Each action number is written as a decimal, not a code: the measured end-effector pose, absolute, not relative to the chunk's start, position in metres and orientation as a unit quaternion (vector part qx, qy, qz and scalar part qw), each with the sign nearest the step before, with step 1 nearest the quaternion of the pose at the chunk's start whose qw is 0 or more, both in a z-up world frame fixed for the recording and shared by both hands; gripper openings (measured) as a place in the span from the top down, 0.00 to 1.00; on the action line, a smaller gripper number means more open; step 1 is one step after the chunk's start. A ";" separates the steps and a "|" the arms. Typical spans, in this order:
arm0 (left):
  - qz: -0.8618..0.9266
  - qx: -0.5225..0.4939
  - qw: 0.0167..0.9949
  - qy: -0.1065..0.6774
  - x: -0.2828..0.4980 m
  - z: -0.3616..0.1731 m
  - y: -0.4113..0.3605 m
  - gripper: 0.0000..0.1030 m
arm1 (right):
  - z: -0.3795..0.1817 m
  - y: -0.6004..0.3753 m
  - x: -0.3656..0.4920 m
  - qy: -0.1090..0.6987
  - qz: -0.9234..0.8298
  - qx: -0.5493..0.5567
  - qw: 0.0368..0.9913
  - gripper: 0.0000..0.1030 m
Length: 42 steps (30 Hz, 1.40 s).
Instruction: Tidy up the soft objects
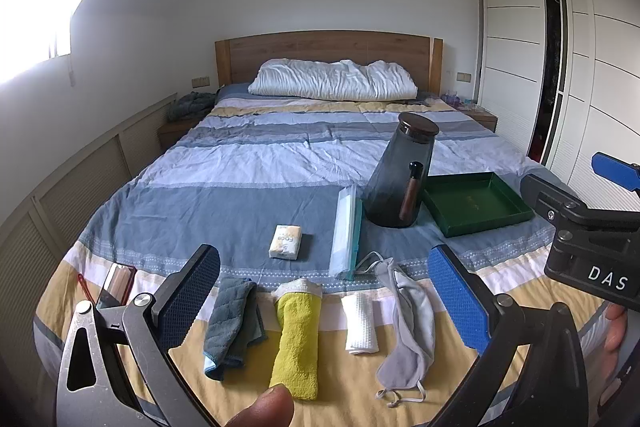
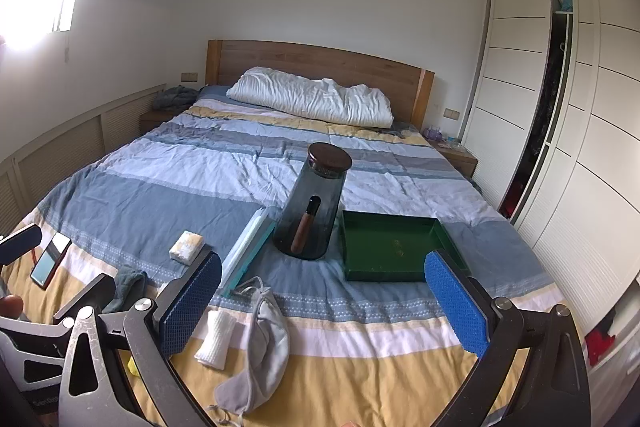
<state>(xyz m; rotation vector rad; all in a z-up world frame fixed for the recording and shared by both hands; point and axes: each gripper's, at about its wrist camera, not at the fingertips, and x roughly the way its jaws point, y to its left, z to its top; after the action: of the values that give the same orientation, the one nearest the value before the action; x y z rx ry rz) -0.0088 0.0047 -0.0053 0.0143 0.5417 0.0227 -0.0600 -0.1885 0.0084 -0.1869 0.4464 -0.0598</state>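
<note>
Both grippers [image 1: 324,291] [image 2: 322,303] hover with jaws spread, holding nothing; the far-right green tray [image 2: 384,269] lies bare beside a lidded grey jar [image 2: 310,203] on the bed [image 1: 224,195].

Grey towel [image 1: 232,323], yellow rolled towel [image 1: 297,339], white cloth [image 1: 361,323], grey mask [image 1: 408,323] side by side on bed foot.

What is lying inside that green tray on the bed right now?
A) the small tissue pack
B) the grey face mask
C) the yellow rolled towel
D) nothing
D: the green tray shows only its bare floor, while the yellow rolled towel, grey face mask and tissue pack all lie on the bedspread outside it.
</note>
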 end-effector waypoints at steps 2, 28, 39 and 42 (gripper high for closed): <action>0.012 0.007 0.963 0.269 -0.009 -0.006 0.005 0.01 | 0.008 -0.188 -0.060 0.222 -0.029 -0.094 0.970 0.00; 0.009 0.008 0.960 0.279 -0.005 -0.015 0.007 0.01 | 0.003 -0.188 -0.056 0.225 -0.037 -0.094 0.969 0.00; 0.010 0.007 0.960 0.281 -0.006 -0.019 0.006 0.01 | 0.001 -0.190 -0.054 0.226 -0.038 -0.095 0.969 0.00; 0.014 0.005 0.959 0.284 -0.005 -0.022 0.009 0.01 | -0.002 -0.191 -0.053 0.227 -0.039 -0.094 0.969 0.00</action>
<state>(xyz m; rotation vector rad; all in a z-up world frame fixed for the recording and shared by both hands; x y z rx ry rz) -0.0052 0.0091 -0.0220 0.0110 0.5770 0.0286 -0.0532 -0.1911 -0.0022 -0.1892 0.4593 -0.0787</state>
